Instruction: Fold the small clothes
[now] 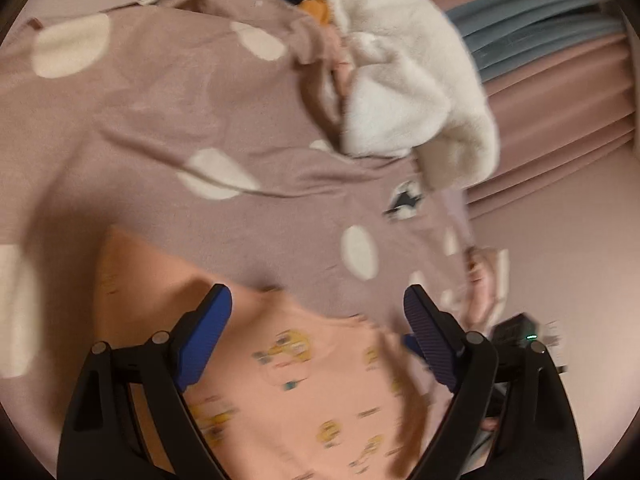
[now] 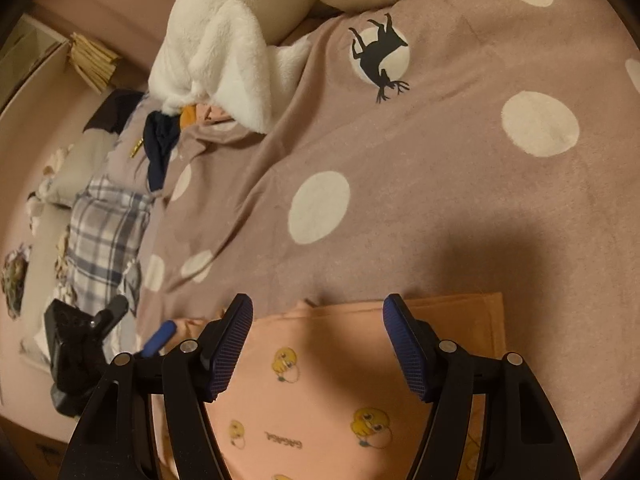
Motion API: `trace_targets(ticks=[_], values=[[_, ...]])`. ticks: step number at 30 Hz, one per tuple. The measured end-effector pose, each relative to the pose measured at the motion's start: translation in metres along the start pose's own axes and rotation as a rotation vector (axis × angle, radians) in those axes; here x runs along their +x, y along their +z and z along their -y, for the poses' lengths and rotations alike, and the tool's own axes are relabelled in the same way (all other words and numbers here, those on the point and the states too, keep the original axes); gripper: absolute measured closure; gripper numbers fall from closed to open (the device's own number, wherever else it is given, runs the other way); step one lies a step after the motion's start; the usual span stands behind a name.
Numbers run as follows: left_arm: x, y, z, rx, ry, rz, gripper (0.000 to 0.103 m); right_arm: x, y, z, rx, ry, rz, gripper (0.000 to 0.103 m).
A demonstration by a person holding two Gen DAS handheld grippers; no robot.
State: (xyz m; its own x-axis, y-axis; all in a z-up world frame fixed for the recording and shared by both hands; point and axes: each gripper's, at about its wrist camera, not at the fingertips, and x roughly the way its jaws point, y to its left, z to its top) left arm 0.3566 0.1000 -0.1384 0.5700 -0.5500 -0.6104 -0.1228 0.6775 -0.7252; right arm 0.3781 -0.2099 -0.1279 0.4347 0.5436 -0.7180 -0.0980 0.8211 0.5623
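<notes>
Right wrist view: a peach garment [image 2: 320, 380] with yellow chick prints and the upside-down word "GAGAGA" lies flat on the dotted bedspread [image 2: 400, 200], under the released right claw [image 2: 318, 344]; the left claw [image 1: 318, 332] is likewise released.

Bed under mauve polka-dot cover [image 2: 400, 208], peach chick-print garment [image 2: 320, 392] flat on it, white fleece [image 2: 216, 60], navy clothes [image 2: 160, 140] piled beyond

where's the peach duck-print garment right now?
The peach garment lies flat on the polka-dot blanket, low in both wrist views, directly under the open right gripper. The white fleece sits well beyond it.
</notes>
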Motion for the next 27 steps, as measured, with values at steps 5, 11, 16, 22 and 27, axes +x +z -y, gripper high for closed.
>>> trace_targets(ticks=[5,11,16,22,27], values=[[-0.015,-0.014,-0.005,-0.033,0.085,-0.046,0.012,-0.013,-0.017,-0.002,0.038,0.025,-0.007,0.034],[-0.059,-0.05,0.006,0.024,0.081,-0.066,0.001,-0.052,-0.062,-0.028,-0.039,-0.005,0.041,0.023],[-0.094,-0.081,0.006,0.006,0.027,-0.113,0.0,-0.084,-0.098,-0.043,-0.095,-0.002,0.068,0.01],[-0.117,-0.125,0.01,0.058,0.035,-0.135,0.0,-0.106,-0.13,-0.044,-0.09,-0.013,0.068,0.003],[-0.119,-0.154,0.009,0.053,-0.026,-0.21,0.0,-0.114,-0.154,-0.035,-0.045,-0.009,0.047,0.002]])
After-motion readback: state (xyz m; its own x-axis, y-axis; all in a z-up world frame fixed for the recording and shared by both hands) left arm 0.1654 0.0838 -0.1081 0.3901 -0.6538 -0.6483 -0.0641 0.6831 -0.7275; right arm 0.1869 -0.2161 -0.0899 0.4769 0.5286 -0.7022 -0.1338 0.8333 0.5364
